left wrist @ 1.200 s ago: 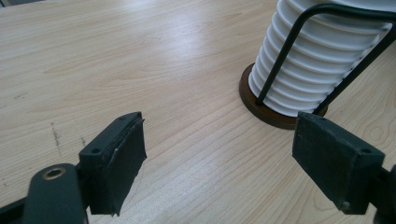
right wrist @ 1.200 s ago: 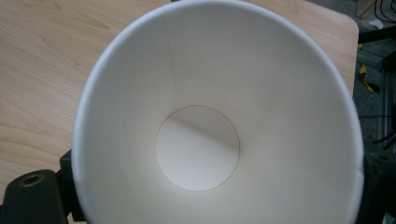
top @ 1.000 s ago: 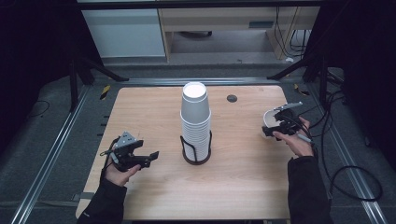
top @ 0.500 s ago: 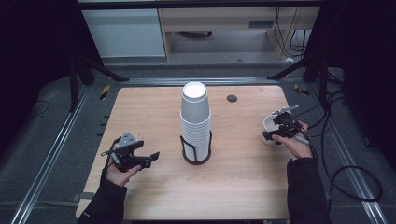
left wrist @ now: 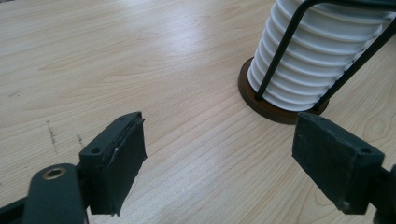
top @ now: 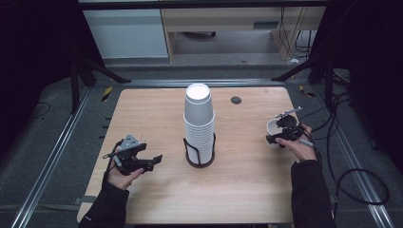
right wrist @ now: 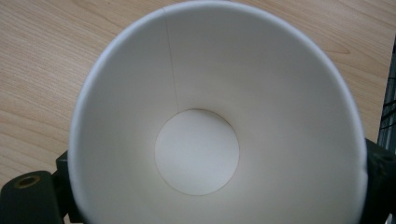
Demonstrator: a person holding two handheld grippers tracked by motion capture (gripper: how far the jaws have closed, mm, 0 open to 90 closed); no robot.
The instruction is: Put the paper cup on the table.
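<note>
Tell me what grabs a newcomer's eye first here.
A tall stack of white paper cups, upside down in a black wire holder, stands mid-table. At the right edge, the right hand-held gripper clasps a single white cup, mouth to its camera. The left hand-held gripper hangs open near the holder's base.

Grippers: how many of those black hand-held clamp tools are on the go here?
2. The left gripper hovers open over the table near the cup stack; the right gripper holds a single cup at the table's right edge.
</note>
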